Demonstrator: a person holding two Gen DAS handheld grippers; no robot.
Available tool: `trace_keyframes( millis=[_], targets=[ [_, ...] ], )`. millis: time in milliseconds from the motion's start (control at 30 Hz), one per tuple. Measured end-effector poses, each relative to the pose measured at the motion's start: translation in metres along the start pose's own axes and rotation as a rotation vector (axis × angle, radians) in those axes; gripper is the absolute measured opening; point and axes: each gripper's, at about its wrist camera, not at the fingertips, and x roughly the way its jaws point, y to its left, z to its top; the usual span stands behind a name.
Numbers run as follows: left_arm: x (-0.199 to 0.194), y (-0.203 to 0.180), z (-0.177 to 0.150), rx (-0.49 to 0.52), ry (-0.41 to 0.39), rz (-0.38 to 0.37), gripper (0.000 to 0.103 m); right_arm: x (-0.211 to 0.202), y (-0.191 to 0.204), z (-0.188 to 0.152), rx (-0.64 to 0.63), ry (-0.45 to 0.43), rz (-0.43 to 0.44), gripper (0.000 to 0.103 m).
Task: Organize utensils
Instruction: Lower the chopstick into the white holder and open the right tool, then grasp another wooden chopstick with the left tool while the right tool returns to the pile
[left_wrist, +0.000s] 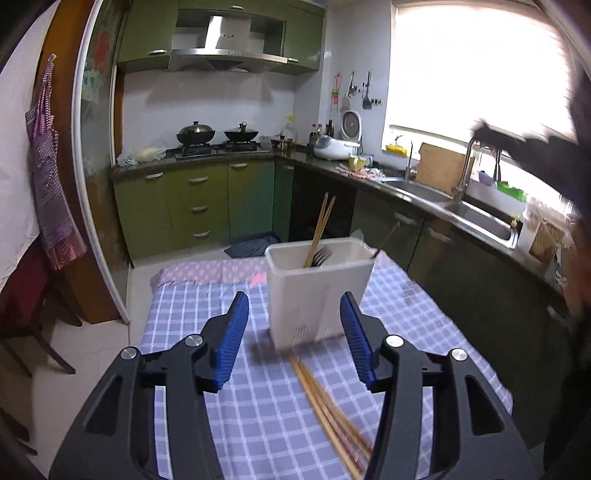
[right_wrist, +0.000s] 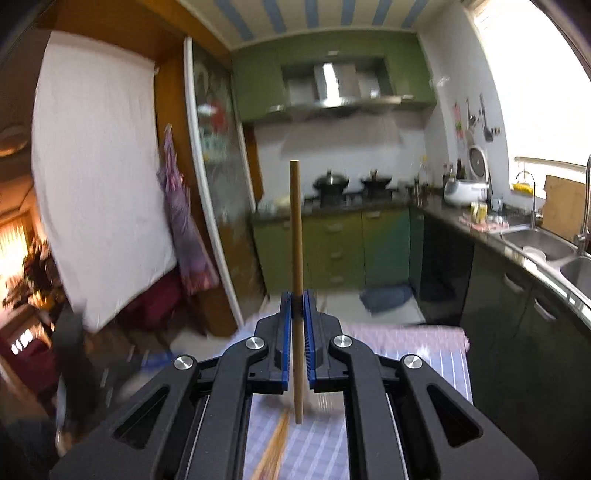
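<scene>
A white plastic utensil holder (left_wrist: 319, 291) stands on the blue checked tablecloth (left_wrist: 192, 314). Chopsticks and a dark fork (left_wrist: 320, 255) stick up out of it. My left gripper (left_wrist: 293, 314) is open just in front of the holder, its blue pads wide apart and touching nothing. Several wooden chopsticks (left_wrist: 332, 410) lie loose on the cloth below it. High over the table, my right gripper (right_wrist: 296, 301) is shut on a single wooden chopstick (right_wrist: 295, 229), which stands upright between the pads. More chopsticks (right_wrist: 275, 443) show blurred on the cloth beneath.
Green cabinets, a stove with two woks (left_wrist: 216, 134) and a steel sink (left_wrist: 476, 216) line the back and right walls. A purple apron (left_wrist: 50, 173) hangs on the left. A dark blurred shape (left_wrist: 517, 144) crosses the upper right. A chair (left_wrist: 22, 314) stands left of the table.
</scene>
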Motion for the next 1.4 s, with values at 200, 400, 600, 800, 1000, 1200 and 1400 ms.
trace_keyframes(
  millis=[200,400,600,800,1000,1200,1400],
  targets=[
    [-0.023,0.021,-0.018,-0.031,0.032,0.006,0.057,0.07,-0.004,0.02,-0.002,0.012,-0.08,0.007],
    [-0.033,0.034,-0.026,-0.036,0.05,0.022,0.057,0.122,-0.014,-0.004,-0.005,0.096,-0.129,0.007],
    [-0.028,0.036,-0.029,-0.057,0.098,0.02,0.058,0.149,-0.023,-0.04,-0.001,0.222,-0.146,0.008],
    [-0.022,0.032,-0.033,-0.058,0.158,0.021,0.059,0.139,-0.023,-0.058,0.004,0.24,-0.139,0.016],
    [-0.004,0.022,-0.039,-0.053,0.255,0.009,0.06,0.062,-0.011,-0.073,-0.004,0.205,-0.058,0.04],
    [0.052,0.009,-0.056,-0.1,0.491,-0.04,0.06,0.041,-0.029,-0.169,0.035,0.435,-0.067,0.041],
    [0.111,-0.001,-0.073,-0.17,0.659,-0.046,0.058,0.043,-0.048,-0.238,0.092,0.547,-0.124,0.041]
  ],
)
